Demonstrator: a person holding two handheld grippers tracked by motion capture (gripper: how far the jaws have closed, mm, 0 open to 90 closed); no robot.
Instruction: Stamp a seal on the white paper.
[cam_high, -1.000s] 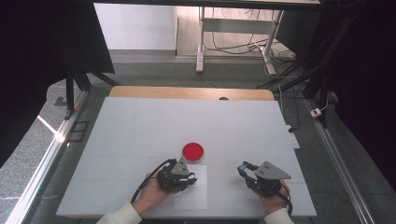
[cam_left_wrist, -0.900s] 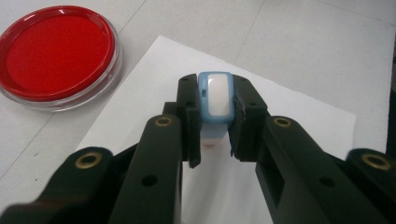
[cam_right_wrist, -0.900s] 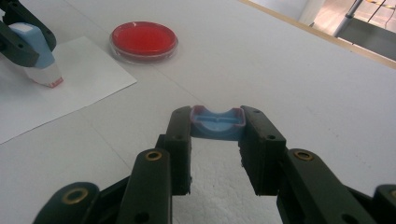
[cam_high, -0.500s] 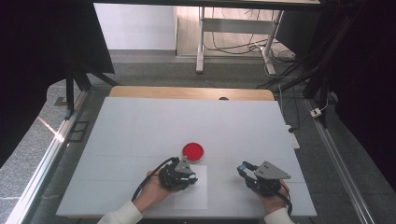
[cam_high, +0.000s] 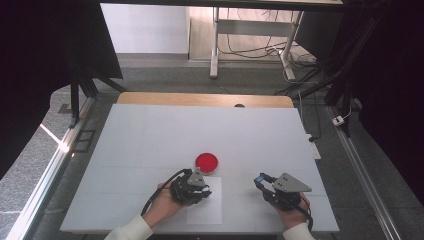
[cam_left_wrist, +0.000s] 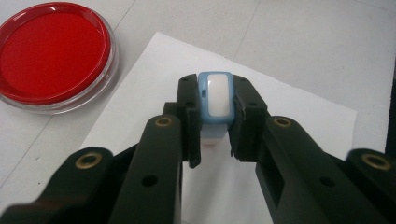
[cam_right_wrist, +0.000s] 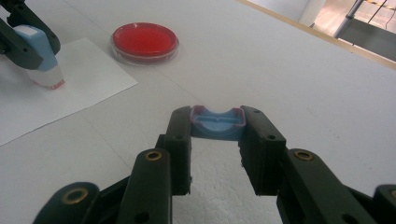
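Change: nothing has shifted; both hands rest low on the table.
Left gripper (cam_left_wrist: 215, 140): clamped on blue-and-white plastic stamp (cam_left_wrist: 215, 100), upright over white paper sheet (cam_left_wrist: 289, 112).
Right gripper (cam_right_wrist: 215, 140): level, clamped on blue plastic stamp cap (cam_right_wrist: 217, 122).

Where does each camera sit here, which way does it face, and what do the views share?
High view: above the person's side, facing forward and down on the white table; both hands and sleeves enter below.
Left gripper view: on the left gripper, looking along its jaws, clamped on a blue stamp over the paper sheet.
Right gripper view: on the right gripper, looking across the table; its jaws grip a blue cap.
Shared: the red ink pad appears in all three views.
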